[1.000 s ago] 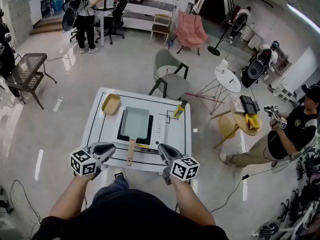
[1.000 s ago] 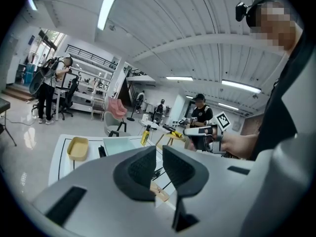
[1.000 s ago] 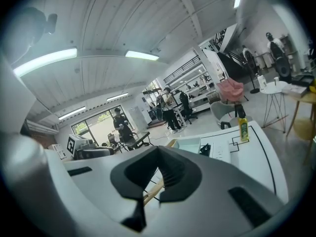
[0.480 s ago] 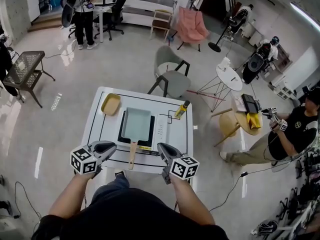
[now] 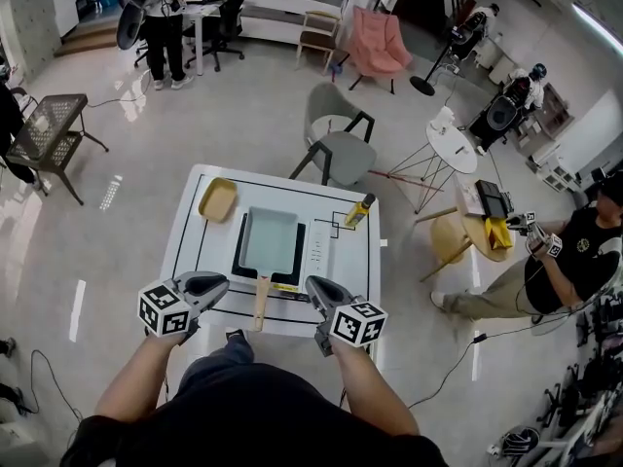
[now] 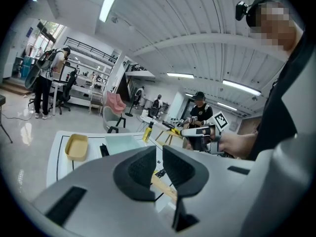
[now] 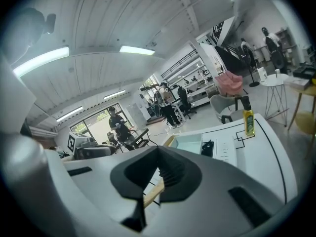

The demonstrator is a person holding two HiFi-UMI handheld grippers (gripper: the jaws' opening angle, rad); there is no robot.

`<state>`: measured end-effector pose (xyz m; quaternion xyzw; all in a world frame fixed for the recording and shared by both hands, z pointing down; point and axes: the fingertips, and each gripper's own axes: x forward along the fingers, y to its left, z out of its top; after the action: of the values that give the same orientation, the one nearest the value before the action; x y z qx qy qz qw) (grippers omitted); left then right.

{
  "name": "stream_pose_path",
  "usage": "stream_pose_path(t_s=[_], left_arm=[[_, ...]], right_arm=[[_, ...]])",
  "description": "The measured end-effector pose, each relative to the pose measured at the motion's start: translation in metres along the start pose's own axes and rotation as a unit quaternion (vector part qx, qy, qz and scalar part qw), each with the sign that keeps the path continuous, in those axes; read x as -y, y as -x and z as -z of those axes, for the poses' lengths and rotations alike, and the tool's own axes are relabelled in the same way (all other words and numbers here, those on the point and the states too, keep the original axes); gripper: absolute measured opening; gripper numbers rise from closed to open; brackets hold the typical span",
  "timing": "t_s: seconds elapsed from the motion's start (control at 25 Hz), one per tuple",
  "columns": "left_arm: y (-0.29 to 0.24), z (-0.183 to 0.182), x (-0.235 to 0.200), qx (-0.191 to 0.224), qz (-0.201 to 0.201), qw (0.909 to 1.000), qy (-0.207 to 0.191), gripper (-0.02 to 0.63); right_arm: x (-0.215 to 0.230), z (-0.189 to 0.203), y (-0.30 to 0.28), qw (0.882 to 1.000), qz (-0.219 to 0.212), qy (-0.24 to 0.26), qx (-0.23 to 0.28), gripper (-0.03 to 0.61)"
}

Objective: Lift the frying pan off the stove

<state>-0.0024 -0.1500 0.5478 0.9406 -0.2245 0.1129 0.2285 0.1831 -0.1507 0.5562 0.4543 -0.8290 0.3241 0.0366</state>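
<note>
Hovering over the near edge of the surface (image 5: 190, 232), my left tool (image 5: 216, 282) and right tool (image 5: 316, 288) both have jaws closed on nothing. The frying pan (image 5: 270, 239) sits on the stove (image 5: 310, 251) just beyond them, its wooden handle (image 5: 260, 303) pointing toward me between the two.

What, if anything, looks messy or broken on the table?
Nothing stands out. The pan sits straight on the stove, with its handle pointing at the near edge of the table. The tray lies flat, the bottle stands upright, and I see no spills.
</note>
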Motion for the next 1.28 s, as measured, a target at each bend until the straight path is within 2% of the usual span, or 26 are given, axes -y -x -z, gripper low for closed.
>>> stream_pose_path(t_s=[0.28,0.64,0.92,1.28], left_arm=[[-0.005,0.009,-0.007,-0.014,0.0,0.9998,0.013,0.048],[-0.016,0.021,-0.013,-0.028,0.016,0.9989,0.036,0.084],[-0.032,0.031,-0.018,-0.045,0.026,0.9978,0.043,0.114],[-0.056,0.058,-0.017,-0.087,0.052,0.9925,0.069,0.16]], right_arm=[[0.002,0.011,-0.01,1.0,-0.004,-0.006,-0.025,0.008],[0.008,0.023,-0.024,0.999,-0.013,-0.024,-0.041,0.012],[0.013,0.042,-0.036,0.997,-0.027,-0.041,-0.064,0.046],[0.016,0.063,-0.057,0.992,-0.044,-0.066,-0.097,0.085]])
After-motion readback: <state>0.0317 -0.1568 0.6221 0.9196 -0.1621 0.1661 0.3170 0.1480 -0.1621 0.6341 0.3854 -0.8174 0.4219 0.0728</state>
